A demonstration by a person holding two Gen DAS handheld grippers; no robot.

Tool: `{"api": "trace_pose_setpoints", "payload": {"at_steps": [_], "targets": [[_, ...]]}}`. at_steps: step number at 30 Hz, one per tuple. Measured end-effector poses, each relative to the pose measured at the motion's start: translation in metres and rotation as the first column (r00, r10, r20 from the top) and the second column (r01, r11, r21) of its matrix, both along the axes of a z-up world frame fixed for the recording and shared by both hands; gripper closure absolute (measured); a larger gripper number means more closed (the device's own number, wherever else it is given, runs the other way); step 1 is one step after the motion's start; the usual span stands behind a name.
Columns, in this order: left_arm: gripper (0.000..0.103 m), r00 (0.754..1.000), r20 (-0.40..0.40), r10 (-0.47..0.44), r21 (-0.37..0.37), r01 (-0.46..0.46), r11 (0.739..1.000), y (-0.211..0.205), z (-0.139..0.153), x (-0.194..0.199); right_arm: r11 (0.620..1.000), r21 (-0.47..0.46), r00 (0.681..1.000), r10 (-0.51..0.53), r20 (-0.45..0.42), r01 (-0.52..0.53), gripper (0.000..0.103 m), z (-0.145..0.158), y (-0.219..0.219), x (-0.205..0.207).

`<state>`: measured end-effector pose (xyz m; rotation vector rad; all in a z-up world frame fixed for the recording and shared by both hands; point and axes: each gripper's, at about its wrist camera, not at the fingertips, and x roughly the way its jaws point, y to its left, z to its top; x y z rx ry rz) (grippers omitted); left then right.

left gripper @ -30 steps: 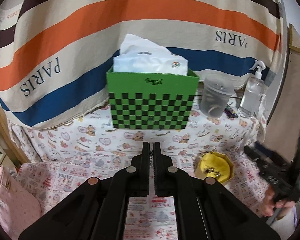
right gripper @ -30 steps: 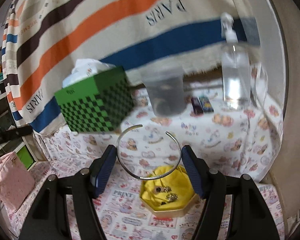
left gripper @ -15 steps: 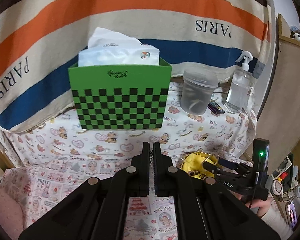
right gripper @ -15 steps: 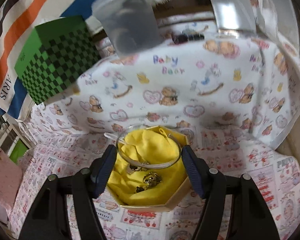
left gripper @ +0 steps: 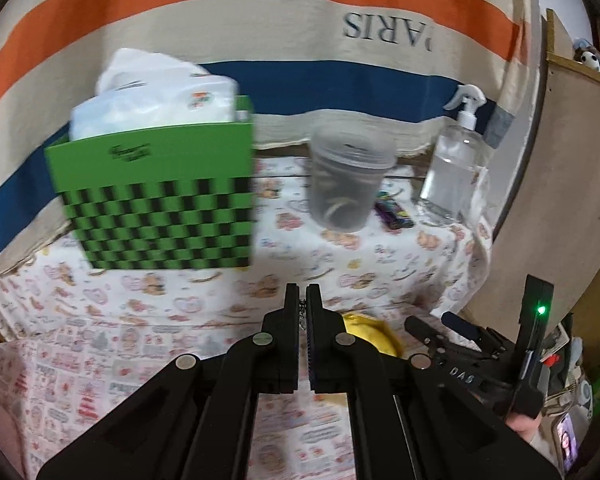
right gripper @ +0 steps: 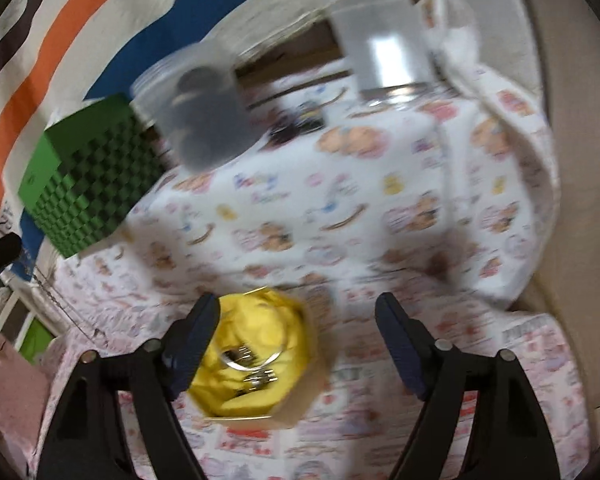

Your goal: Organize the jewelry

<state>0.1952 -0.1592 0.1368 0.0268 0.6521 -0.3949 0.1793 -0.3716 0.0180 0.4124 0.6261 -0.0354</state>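
A: What is nearest in the left wrist view?

B: The left claw [left gripper: 302,300]. Its two fingers are pressed together, and a thin chain [left gripper: 301,312] shows in the narrow slit between them, so it is closed on the chain. In the right wrist view a thin chain [right gripper: 56,304] hangs at the left edge; I cannot tell there what holds it.

A: And the right claw?

B: The right claw [right gripper: 298,310] has its fingers wide apart and they are opening at this moment. No thing is pressed between the pads. A silver bangle [right gripper: 252,356] lies in the octagonal box [right gripper: 304,404] with the yellow cloth [right gripper: 260,332], among some small metal pieces, just beside the left finger. The picture is blurred, so I cannot say if the bangle touches the finger.

A: Where is this box?

B: It is on the desk [right gripper: 380,240], which is covered with a cartoon-print cloth, near the front edge. In the left view only a part of the yellow cloth [left gripper: 374,332] shows, just to the right of the closed fingers, and the right claw [left gripper: 440,322] is beside it.

A: What stands farther back?

B: A green checkered box [left gripper: 160,200] with a white package inside, then a cloudy plastic container [left gripper: 346,184] with a lid, two small dark items next to it, and a clear spray bottle [left gripper: 456,168]. Behind all hangs a striped cloth [left gripper: 300,8] with the word PARIS.
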Motion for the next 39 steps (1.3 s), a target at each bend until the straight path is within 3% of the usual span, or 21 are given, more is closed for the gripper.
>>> {"api": "trace_pose_setpoints", "payload": {"at_steps": [4,10,16,17,18,19,24,28,31,37,39], "targets": [[0.101,1.000,0.005,-0.006,0.018,0.006,1.000,-0.029,-0.002,0.005,0.998,-0.028,0.998,-0.052,-0.017,0.052,0.020,0.000,-0.012,-0.003],[0.101,0.999,-0.031,-0.038,0.049,0.039,0.998,-0.068,-0.023,0.018,0.992,0.023,0.992,-0.122,0.003,0.122,0.008,0.006,-0.034,-0.012],[0.099,0.991,-0.091,-0.100,-0.004,0.100,0.995,-0.085,-0.042,0.029,0.982,0.088,0.986,-0.169,0.002,0.168,0.007,0.008,-0.054,-0.018],[0.087,0.990,-0.103,-0.097,-0.005,0.097,0.995,-0.086,-0.044,0.031,0.980,0.095,0.984,-0.176,0.001,0.175,0.007,0.008,-0.056,-0.019],[0.066,0.990,-0.118,-0.082,-0.001,0.083,0.997,-0.085,-0.047,0.034,0.979,0.097,0.983,-0.183,-0.001,0.182,0.007,0.008,-0.057,-0.019],[0.059,0.991,-0.122,-0.061,0.001,0.061,0.998,-0.083,-0.048,0.036,0.978,0.096,0.983,-0.185,-0.002,0.184,0.007,0.008,-0.057,-0.020],[0.058,0.996,-0.089,-0.017,-0.006,0.016,1.000,-0.060,-0.046,0.032,0.986,0.093,0.990,-0.141,-0.001,0.140,0.007,0.013,-0.049,-0.019],[0.055,0.999,-0.004,0.035,0.033,-0.035,0.999,-0.033,-0.034,0.012,0.992,0.053,0.993,-0.114,0.038,0.112,0.007,0.025,-0.036,-0.024],[0.042,0.994,0.080,0.077,0.036,-0.080,0.996,-0.007,-0.023,-0.009,0.993,0.035,0.991,-0.117,0.060,0.115,0.005,0.037,-0.026,-0.029],[0.036,0.972,0.177,0.152,0.020,-0.158,0.987,0.033,-0.006,-0.041,0.996,-0.083,0.985,-0.001,0.172,0.016,0.000,0.070,0.011,-0.051],[0.023,0.957,0.228,0.177,0.017,-0.185,0.983,0.043,-0.003,-0.054,0.994,-0.113,0.975,0.020,0.221,0.005,0.000,0.076,0.020,-0.062]]}}
